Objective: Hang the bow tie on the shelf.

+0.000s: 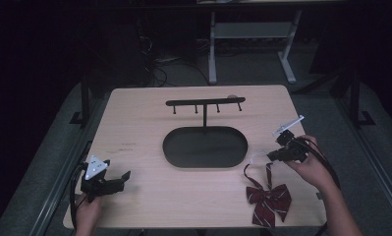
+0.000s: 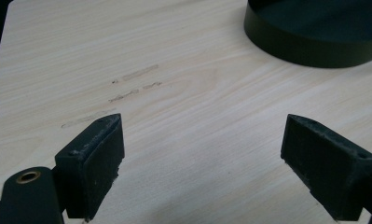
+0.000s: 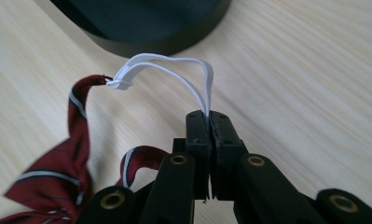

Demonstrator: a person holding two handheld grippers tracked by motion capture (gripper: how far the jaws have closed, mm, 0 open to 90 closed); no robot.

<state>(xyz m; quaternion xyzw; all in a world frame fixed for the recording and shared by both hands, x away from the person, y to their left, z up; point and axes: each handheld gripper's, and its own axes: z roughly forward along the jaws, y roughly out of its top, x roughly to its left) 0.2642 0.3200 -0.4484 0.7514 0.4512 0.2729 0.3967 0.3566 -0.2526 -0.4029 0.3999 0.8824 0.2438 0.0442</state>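
Note:
A dark red striped bow tie (image 1: 268, 199) lies near the table's front right, its white elastic loop (image 1: 256, 158) lifted off the wood. My right gripper (image 1: 273, 156) is shut on that loop; in the right gripper view the white elastic loop (image 3: 174, 70) rises from between the closed pads, and the bow tie (image 3: 58, 177) hangs at lower left. A black oval base (image 1: 205, 146) with a hook rack (image 1: 205, 103) stands mid-table. My left gripper (image 1: 126, 177) rests at the front left, and in the left gripper view my left gripper (image 2: 202, 163) is open over bare wood.
The wooden table (image 1: 134, 123) has faint scuff marks (image 2: 132, 84) on its left half. The black base's rim (image 2: 309, 46) lies ahead of the left gripper. Dark floor, cables and a desk frame (image 1: 247, 44) lie beyond the far edge.

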